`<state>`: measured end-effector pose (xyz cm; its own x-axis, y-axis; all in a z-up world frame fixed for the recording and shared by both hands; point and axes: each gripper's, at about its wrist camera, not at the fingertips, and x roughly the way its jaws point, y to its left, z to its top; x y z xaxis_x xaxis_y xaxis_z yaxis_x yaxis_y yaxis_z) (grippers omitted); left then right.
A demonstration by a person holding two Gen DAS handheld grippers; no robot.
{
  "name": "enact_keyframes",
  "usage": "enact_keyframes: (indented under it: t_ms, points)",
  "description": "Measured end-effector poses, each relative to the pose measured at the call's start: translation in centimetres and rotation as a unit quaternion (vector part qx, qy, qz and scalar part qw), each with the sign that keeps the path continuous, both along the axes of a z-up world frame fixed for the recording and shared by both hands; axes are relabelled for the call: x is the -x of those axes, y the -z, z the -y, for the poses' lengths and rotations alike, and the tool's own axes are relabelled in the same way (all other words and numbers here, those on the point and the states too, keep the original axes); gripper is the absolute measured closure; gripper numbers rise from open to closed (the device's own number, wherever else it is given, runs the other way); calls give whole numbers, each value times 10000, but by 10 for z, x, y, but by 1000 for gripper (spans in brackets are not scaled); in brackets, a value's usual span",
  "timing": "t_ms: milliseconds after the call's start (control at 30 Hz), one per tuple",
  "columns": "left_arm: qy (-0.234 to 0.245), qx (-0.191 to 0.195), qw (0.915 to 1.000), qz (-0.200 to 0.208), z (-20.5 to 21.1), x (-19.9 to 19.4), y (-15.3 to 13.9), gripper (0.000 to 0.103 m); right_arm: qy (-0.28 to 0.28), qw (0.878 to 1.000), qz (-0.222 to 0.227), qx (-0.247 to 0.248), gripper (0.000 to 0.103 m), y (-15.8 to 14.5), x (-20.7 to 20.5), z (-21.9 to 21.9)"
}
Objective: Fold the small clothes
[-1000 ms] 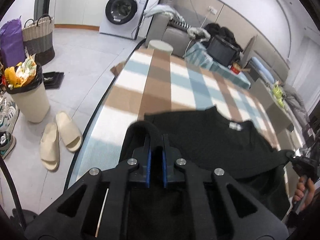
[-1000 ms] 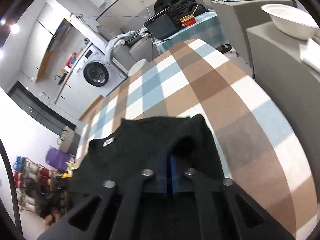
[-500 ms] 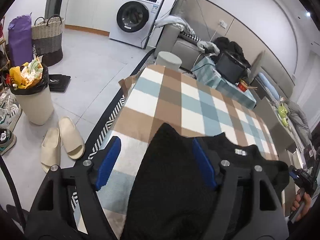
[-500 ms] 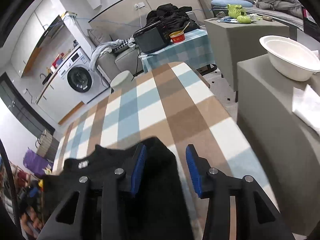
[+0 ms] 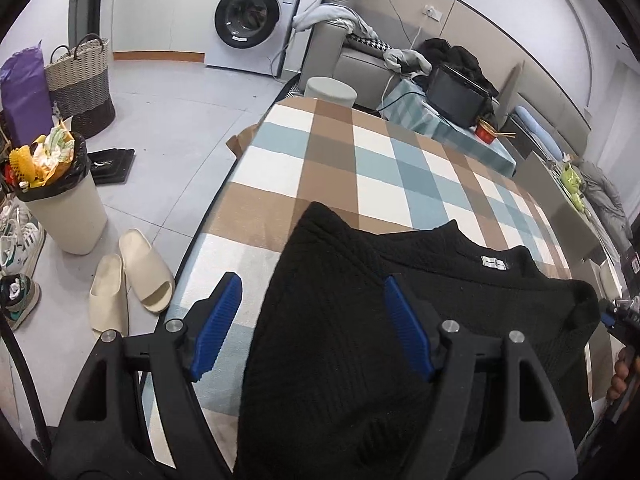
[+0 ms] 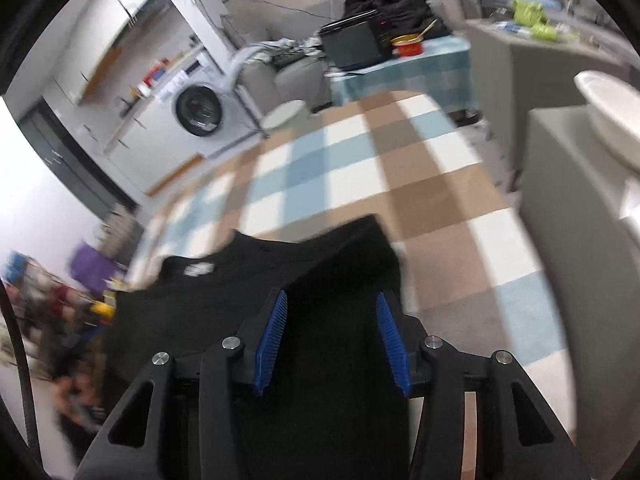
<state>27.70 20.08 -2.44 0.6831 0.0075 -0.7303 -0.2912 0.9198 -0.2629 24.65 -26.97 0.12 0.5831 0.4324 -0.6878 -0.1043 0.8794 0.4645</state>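
A black knit sweater [image 5: 400, 320] lies on the checked table [image 5: 360, 160] with its white neck label [image 5: 494, 262] facing up. Its left side is folded inward over the body. My left gripper [image 5: 308, 324] is open above that folded part, blue pads apart, holding nothing. In the right wrist view the sweater [image 6: 320, 280] lies under my right gripper [image 6: 330, 336], which is open and empty over the folded right side. The right gripper's tip also shows at the right edge of the left wrist view [image 5: 618, 316].
To the left of the table stand a bin [image 5: 60, 200], slippers [image 5: 128, 280] and a woven basket [image 5: 80, 80]. A washing machine [image 5: 252, 16] is at the back. A grey cabinet with a white bowl [image 6: 612, 116] stands to the table's right.
Both grippers were shut on the sweater's sides one second ago. They have opened, let the cloth go and pulled back; the folded sides now lie on the sweater.
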Motion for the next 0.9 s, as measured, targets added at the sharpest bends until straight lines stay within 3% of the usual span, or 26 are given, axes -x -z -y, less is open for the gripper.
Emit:
enact_keyframes:
  t_ms: [133,200,233,400,467,733,900]
  points:
    - [91,-62,9999,-72,6,-6,1,32,13,9996,-289,-56,56,6,-16,-16]
    - [128,-112,9998,-90,8,-7,1,32,-61,9991,-419,1,72,9,-23,-24]
    - [143,-134,9998,-105,8,-7,2,32,-83,9990,-429,22,74,9,-25,-27]
    - [215,-157,9995,-183,7,-8,2,32,-44,9993,-281,231,72,0,-23,-27]
    - [268,-211,9989,-310,9,-13,4,32,29,9992,-276,292,61,-2,-19,-24]
    - [597,-341,9961,-554,32,-41,10,32,57,9989,-222,415,59,1,-3,-18]
    - [492,-362,9954,-734,39,-64,18,32,147,9990,-256,342,59,8,8,-9]
